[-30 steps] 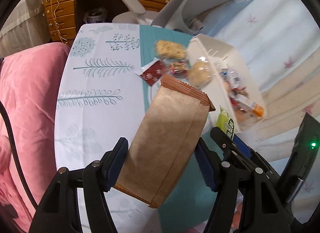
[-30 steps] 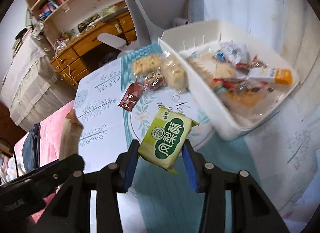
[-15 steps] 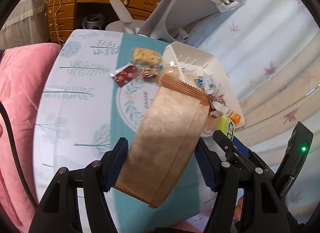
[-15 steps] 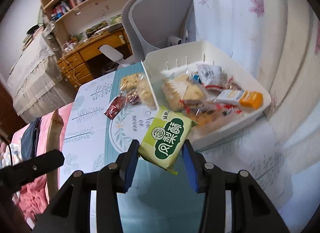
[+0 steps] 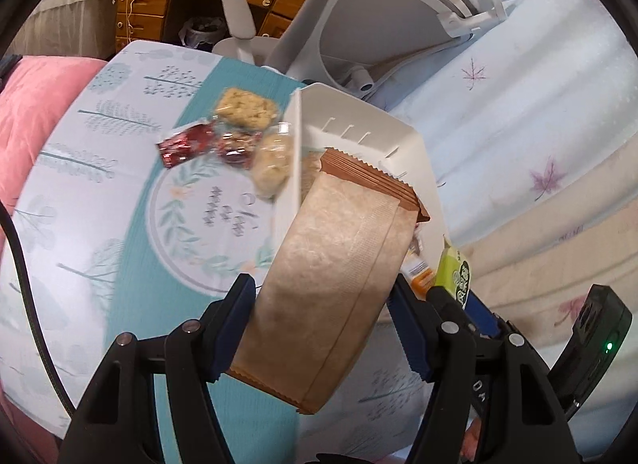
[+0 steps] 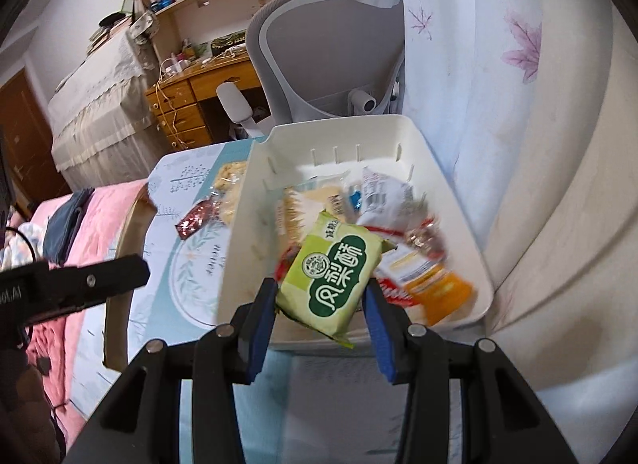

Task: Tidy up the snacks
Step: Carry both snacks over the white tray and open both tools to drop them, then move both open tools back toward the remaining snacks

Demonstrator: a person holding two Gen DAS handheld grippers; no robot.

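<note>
Soft, even indoor light, perhaps from overhead; strong fisheye bending with dark corners, slight motion blur.

1. The table [image 5: 79, 248] is covered by a pale cloth printed with teal trees and a round leaf wreath.
2. A white bin [image 6: 470, 248] rests on the table's right portion; it contains assorted wrapped snacks.
3. Just left of the bin wall lie a red packet [image 5: 183, 143], a crumbly bar [image 5: 247, 109], a dark-red clear-wrapped snack [image 5: 235, 147] and a pale clear-wrapped snack [image 5: 273, 167].
</note>
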